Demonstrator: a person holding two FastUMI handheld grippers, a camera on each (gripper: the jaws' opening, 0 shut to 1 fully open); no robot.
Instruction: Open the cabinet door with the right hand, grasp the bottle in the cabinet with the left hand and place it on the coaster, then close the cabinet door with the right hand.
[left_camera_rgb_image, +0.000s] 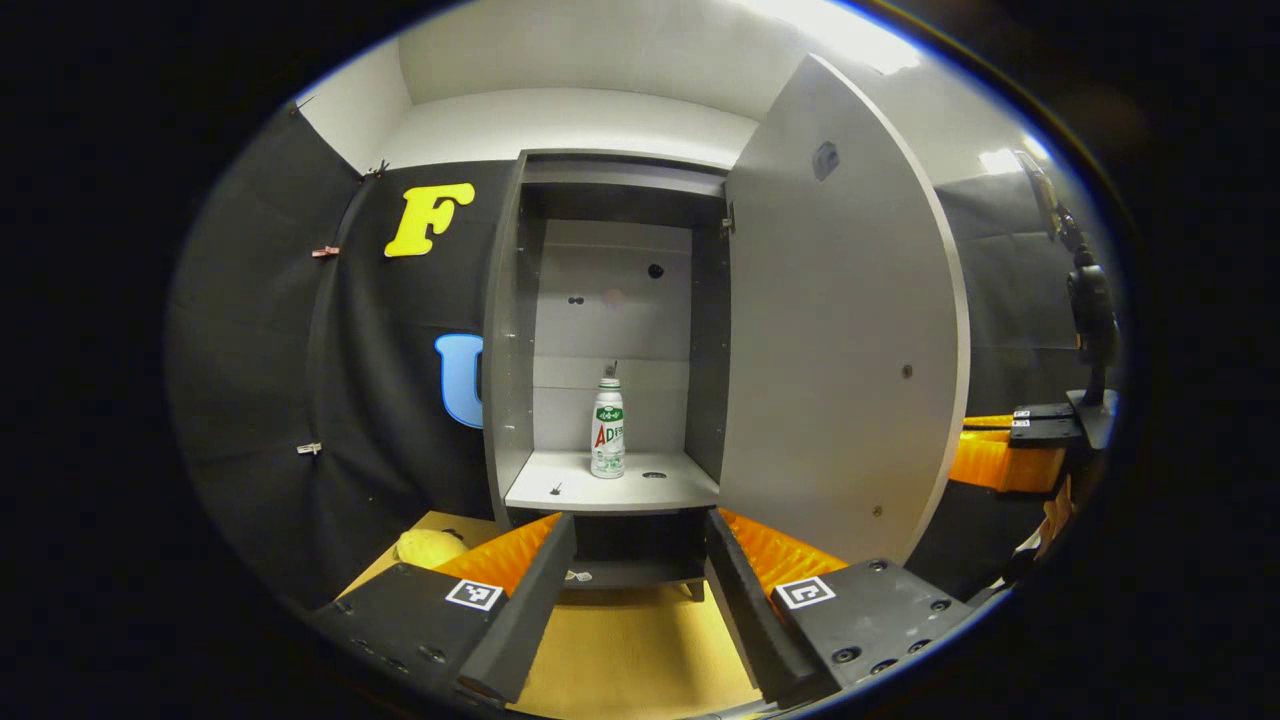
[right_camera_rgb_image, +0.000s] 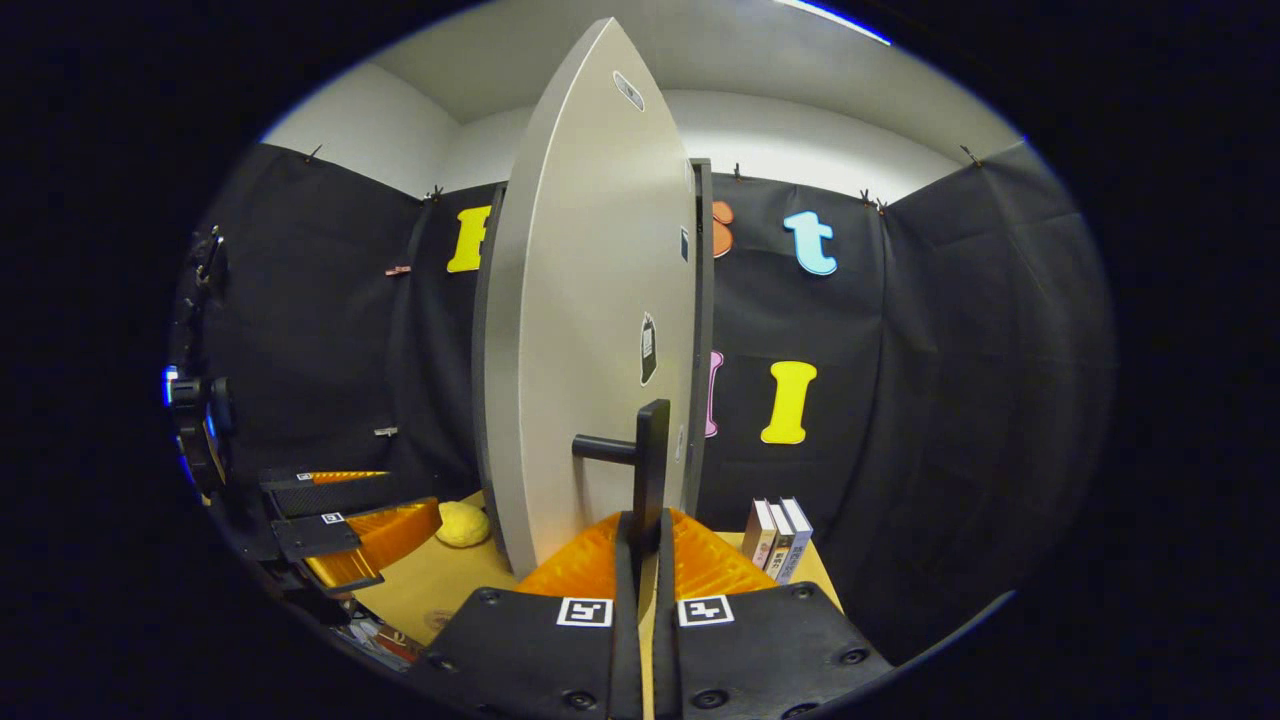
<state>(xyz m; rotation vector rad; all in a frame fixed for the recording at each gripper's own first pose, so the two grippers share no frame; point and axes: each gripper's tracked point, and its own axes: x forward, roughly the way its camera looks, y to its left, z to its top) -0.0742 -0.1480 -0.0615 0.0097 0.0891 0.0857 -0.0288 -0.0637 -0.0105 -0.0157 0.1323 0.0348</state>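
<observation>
Black cloth backs the grey cabinet (left_camera_rgb_image: 610, 330) in the left gripper view, its door (left_camera_rgb_image: 840, 330) swung wide, the bottle (left_camera_rgb_image: 607, 428) upright on the shelf, and the left gripper (left_camera_rgb_image: 640, 560) spread apart, well short of it. From the right gripper view, the right gripper (right_camera_rgb_image: 640, 560) is pinched together on the door's black handle (right_camera_rgb_image: 650, 470), with a yellow object (right_camera_rgb_image: 463, 524) and books (right_camera_rgb_image: 778, 540) on the tan table (right_camera_rgb_image: 430, 580).

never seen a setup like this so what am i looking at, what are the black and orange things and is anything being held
Both pictures come from fisheye cameras riding on two hand-held grippers. The left gripper view looks along the open left gripper into a grey cabinet, where a small white bottle stands on the shelf. The right gripper view shows the right gripper shut on the black handle of the opened cabinet door. On the tan table sit a yellow lump and some books.
</observation>
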